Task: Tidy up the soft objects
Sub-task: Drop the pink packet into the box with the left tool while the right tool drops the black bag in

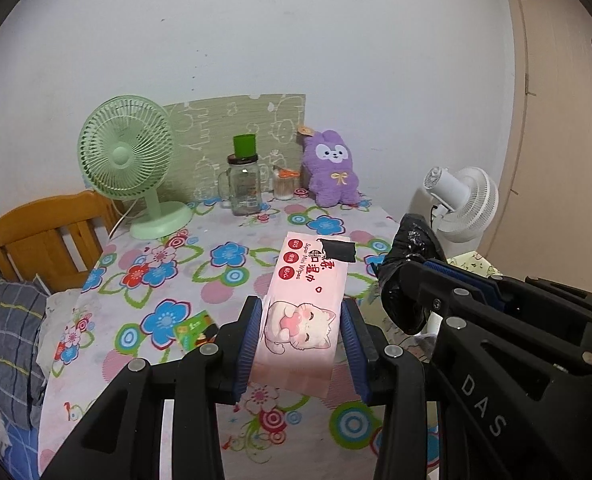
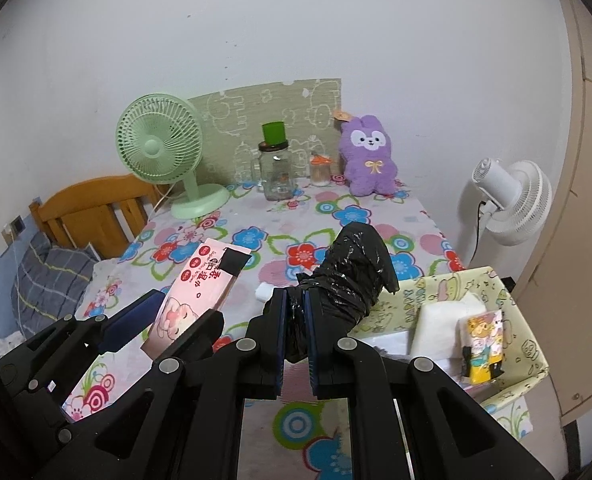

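My left gripper point(image 1: 302, 344) is shut on a pink pack of wet wipes point(image 1: 304, 300) with a cat print, held above the flowered table point(image 1: 184, 280). It also shows in the right wrist view point(image 2: 194, 292). My right gripper point(image 2: 295, 336) is shut on a black plastic bundle point(image 2: 348, 276), also seen in the left wrist view point(image 1: 410, 276), held just left of a yellow-green fabric basket point(image 2: 528, 344). The basket holds white tissue packs point(image 2: 444, 324) and a small yellow pack point(image 2: 482, 348). A purple plush rabbit point(image 2: 370, 156) sits at the table's back.
A green desk fan point(image 1: 132, 160), a glass jar with a green cup on it point(image 1: 244, 184) and a small container point(image 1: 286, 184) stand at the back. A small green packet point(image 1: 194, 328) lies on the table. A wooden bed frame point(image 1: 44, 232) is left, a white fan point(image 2: 512, 200) right.
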